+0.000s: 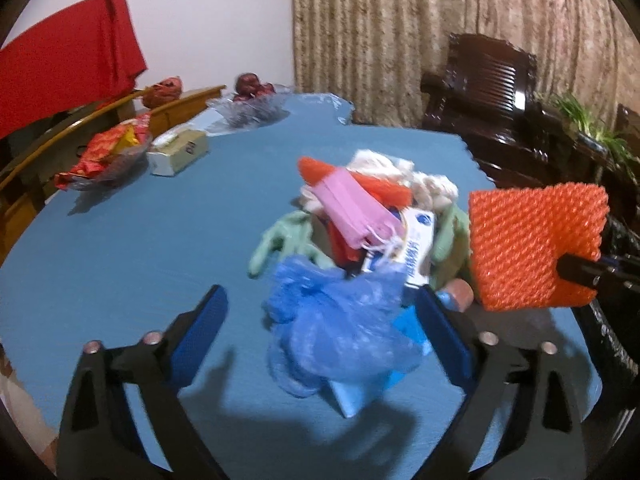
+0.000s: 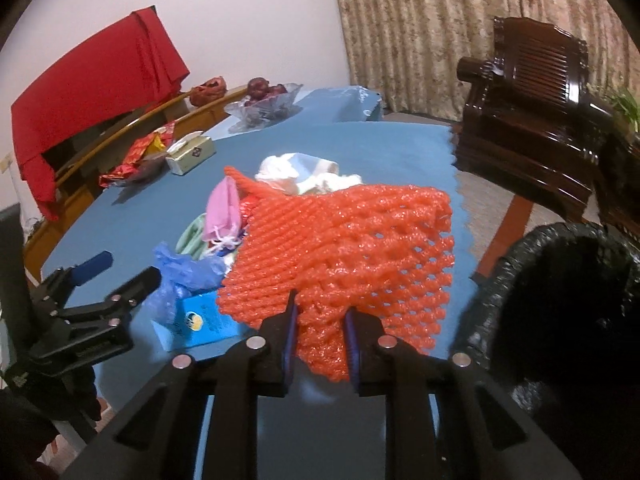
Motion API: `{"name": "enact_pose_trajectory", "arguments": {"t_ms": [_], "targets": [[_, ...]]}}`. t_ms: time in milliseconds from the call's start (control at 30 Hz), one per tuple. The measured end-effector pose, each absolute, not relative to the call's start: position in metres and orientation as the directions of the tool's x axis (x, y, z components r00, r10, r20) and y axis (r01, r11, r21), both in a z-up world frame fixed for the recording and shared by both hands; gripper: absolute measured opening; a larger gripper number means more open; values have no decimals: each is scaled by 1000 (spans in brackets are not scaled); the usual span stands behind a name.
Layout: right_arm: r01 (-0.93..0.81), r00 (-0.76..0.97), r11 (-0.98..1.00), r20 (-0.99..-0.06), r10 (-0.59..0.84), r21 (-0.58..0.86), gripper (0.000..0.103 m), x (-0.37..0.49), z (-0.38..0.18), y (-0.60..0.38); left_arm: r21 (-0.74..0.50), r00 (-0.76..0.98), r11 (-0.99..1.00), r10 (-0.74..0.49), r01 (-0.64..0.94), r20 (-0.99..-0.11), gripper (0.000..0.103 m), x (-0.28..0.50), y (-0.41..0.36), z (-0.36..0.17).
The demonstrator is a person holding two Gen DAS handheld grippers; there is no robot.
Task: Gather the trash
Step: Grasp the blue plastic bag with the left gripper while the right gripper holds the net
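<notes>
**Orange foam net pinched and lifted, bin bag waiting close by**

Orange foam fruit netting (image 2: 344, 248) clamped by its near edge between the pressed-in pads of the right gripper (image 2: 322, 344), hanging clear of the tabletop, likely so as to swing across to the black bin bag (image 2: 560, 280) gaping just to the right. Held by one edge only, so apt to flop and drag on the pile.

Left gripper (image 1: 320, 340) spread wide, holding nothing, poised low around the blue plastic bag (image 1: 332, 320), seemingly lined up for the next grab. Light blue carton (image 2: 200, 322) lying just beside and partly under that bag.

Behind, the remaining trash heaped together in mid-table: pink face mask (image 1: 356, 210), pale green gloves (image 1: 280, 240), white crumpled tissue (image 1: 400, 172), another orange net piece (image 1: 320, 170).

Blue tablecloth (image 1: 120, 248) covering a round table. Farther off on the left, a tissue box (image 1: 178, 152), a glass dish of red snack packets (image 1: 108, 156), a glass bowl of dark red fruit (image 1: 250, 100). Beyond, red cloth (image 1: 68, 64) draped against a white wall, beige patterned curtain (image 1: 400, 32), dark carved wooden chair (image 2: 536, 92).
</notes>
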State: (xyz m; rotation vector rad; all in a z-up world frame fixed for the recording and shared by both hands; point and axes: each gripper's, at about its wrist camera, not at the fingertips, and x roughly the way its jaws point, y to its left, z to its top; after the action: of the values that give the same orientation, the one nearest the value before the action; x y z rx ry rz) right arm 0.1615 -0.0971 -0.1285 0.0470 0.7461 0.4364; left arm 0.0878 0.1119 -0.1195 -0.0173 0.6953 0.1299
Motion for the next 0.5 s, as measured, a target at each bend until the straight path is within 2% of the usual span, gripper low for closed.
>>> {"name": "enact_pose_trajectory", "arguments": {"t_ms": [133, 200, 233, 300, 367, 500], "targets": [[-361, 653, 914, -649, 391, 187, 20, 161, -130, -100, 7, 729, 995, 79, -101, -680, 59, 100, 109, -133], [-369, 656, 914, -650, 384, 168, 20, 160, -130, -98, -16, 717, 996, 51, -86, -695, 39, 102, 110, -138], [-373, 658, 915, -650, 380, 157, 20, 159, -130, -97, -21, 717, 996, 48, -87, -696, 35, 102, 111, -139], [-378, 661, 914, -647, 379, 148, 20, 157, -129, -96, -15, 725, 996, 52, -86, -687, 19, 99, 112, -137], [-379, 662, 913, -645, 382, 152, 20, 155, -128, -97, -23, 733, 996, 45, -82, -679, 10, 96, 113, -133], [-372, 668, 914, -638, 383, 160, 20, 153, -126, -101, -34, 750, 995, 47, -92, -659, 4, 90, 117, -122]]}}
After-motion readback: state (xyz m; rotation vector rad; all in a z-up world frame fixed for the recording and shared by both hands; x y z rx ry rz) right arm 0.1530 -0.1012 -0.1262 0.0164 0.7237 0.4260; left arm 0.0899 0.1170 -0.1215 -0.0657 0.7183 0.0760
